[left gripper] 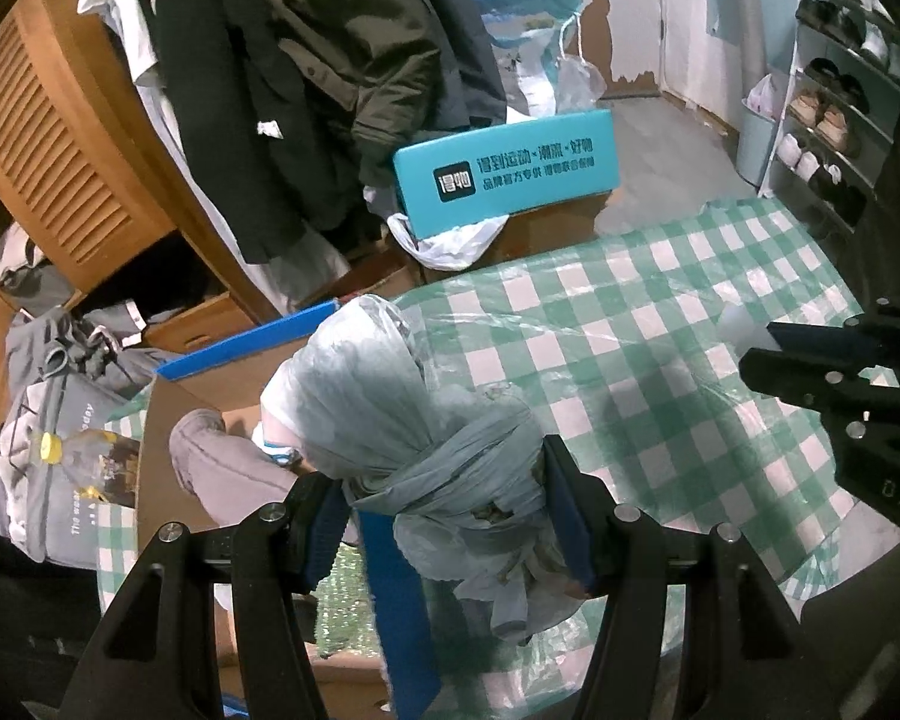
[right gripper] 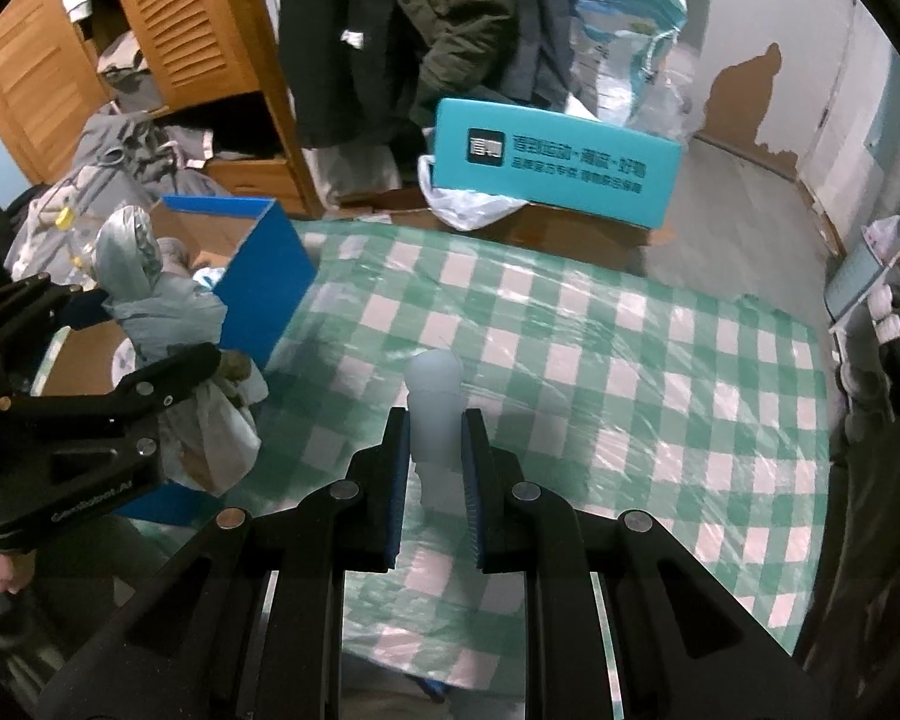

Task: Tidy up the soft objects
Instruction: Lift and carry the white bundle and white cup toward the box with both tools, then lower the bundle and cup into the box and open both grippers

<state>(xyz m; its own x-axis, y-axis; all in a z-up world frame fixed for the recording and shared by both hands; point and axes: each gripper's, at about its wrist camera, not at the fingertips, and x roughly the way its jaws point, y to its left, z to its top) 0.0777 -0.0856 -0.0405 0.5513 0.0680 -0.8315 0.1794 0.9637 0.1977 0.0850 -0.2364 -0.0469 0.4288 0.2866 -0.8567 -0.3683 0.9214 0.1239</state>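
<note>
Two grippers are at work, and each has one soft thing clamped between its pads. The left gripper [left gripper: 450, 516] squeezes a knotted pale-blue cloth bundle [left gripper: 390, 420] wrapped partly in thin plastic, holding it up at the table's left edge, just over the rim of an open blue-sided cardboard box [right gripper: 258, 276]. The right gripper [right gripper: 432, 468] pinches a single small white translucent piece [right gripper: 432, 408] (soft plastic or foam, too blurred to name more closely), lifted above the green-and-white checked tablecloth [right gripper: 630, 390] near the middle of the table. My judgement is that the step in hand is carrying both items toward the box for stowing: the bundle is nearly there, the white piece well apart from it. The next move likely calls for lowering the bundle past the blue wall into the box, where one grey garment [left gripper: 222, 462] already lies, and only then loosening the jaws, since the limp fabric could catch on the rim and drape outside. By count: one bundle, one white piece, one box on the table, and one teal shoebox [left gripper: 504, 171] lying beyond the table's far edge. No other loose soft object shows on the cloth.
</note>
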